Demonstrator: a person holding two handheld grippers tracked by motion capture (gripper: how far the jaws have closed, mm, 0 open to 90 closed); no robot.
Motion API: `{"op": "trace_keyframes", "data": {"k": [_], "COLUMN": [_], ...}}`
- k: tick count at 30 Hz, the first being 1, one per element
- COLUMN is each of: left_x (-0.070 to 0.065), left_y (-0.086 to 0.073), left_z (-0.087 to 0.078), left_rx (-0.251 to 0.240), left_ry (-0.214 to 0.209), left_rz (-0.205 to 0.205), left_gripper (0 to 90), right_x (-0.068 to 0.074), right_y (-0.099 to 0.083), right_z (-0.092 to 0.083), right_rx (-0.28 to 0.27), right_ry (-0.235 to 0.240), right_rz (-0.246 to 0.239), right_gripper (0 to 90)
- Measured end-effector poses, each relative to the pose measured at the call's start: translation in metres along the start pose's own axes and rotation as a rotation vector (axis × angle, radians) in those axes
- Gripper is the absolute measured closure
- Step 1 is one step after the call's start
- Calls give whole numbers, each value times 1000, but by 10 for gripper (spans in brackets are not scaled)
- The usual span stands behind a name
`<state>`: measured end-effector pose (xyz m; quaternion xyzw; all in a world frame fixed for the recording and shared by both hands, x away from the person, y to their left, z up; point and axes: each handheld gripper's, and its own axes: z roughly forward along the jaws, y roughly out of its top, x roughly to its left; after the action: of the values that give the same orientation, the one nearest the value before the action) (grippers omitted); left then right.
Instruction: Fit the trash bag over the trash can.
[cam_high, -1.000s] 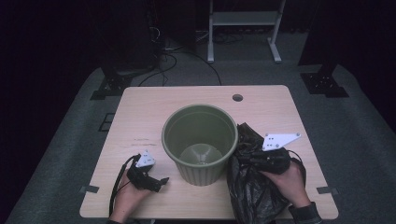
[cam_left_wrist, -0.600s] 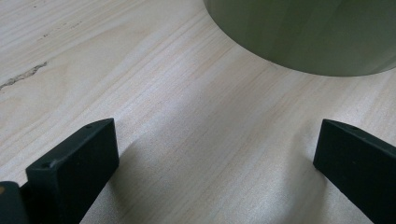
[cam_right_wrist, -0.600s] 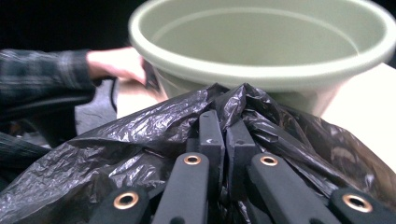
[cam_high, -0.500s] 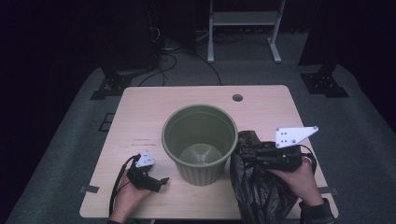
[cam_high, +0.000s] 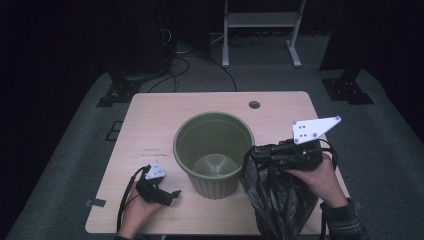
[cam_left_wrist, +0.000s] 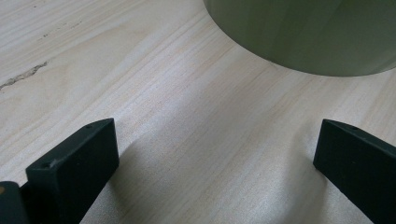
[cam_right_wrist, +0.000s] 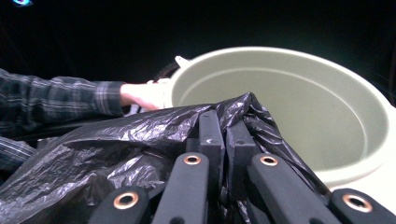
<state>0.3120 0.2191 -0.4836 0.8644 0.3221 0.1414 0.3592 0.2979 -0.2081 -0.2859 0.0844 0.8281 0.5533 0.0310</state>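
Right gripper (cam_high: 256, 152) pinches black bag (cam_high: 280, 200) edge beside bin (cam_high: 214, 150) — thin film could slip; left gripper (cam_high: 172, 195) wide, idle.

Table (cam_high: 150, 125) lit from above, surroundings near black, soft shadows, close views sharp, slightly grainy

The black plastic bag (cam_high: 280, 200) runs off the bottom edge of the high view — its lower end cannot be seen. Beside it, the green bin (cam_left_wrist: 303, 32) is cut by the left gripper view's top edge (rim hidden). The bag's bunched folds cover the bin's near rim (cam_right_wrist: 322, 175).
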Motion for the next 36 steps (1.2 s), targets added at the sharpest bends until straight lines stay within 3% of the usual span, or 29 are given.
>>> {"op": "trace_keyframes", "data": {"k": [9, 14, 36], "left_x": [0, 0, 0], "left_y": [0, 0, 0], "left_z": [0, 0, 0], "left_rx": [0, 0, -2], "left_ry": [0, 0, 0], "left_rz": [0, 0, -1], "left_gripper": [0, 0, 0], "right_x": [-11, -15, -46], "right_y": [30, 46, 108], "right_z": [21, 36, 99], "right_rx": [9, -13, -35], "right_ry": [53, 113, 207], "right_rz": [-22, -40, -65], "right_gripper": [878, 878, 877]}}
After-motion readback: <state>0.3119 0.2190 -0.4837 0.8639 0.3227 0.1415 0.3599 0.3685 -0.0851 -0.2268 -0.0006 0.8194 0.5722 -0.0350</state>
